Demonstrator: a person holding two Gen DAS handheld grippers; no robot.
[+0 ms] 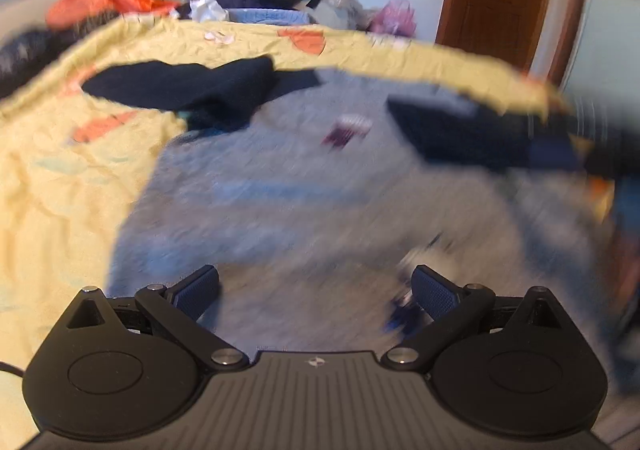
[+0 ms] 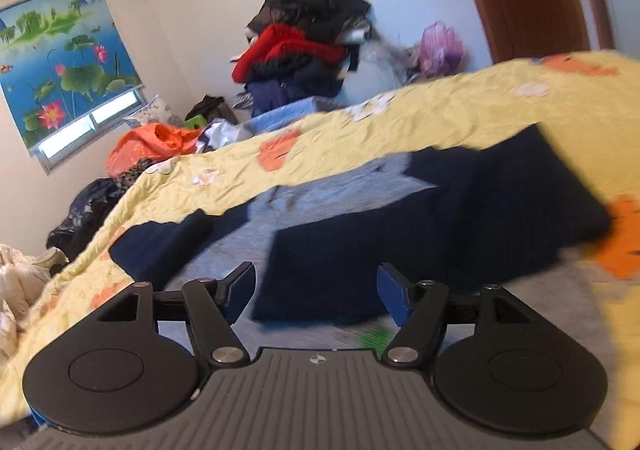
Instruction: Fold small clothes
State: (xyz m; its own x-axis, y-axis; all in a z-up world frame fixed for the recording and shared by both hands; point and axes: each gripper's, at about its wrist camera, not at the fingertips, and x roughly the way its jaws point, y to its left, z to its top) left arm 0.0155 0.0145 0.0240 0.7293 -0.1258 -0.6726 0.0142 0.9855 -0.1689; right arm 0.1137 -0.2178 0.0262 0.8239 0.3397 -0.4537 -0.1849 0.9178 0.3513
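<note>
A grey garment with navy sleeves lies spread on the yellow bedspread of a bed. The left claw hangs over it with jaws apart and empty. The right claw also gapes, gripping nothing, 1 navy sleeve just ahead of it.

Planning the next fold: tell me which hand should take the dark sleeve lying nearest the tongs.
Right, probably. The right tongs stand open with the folded navy sleeve directly ahead. The left tongs, also open, face only the grey body; the sleeve lies off to their right.
</note>
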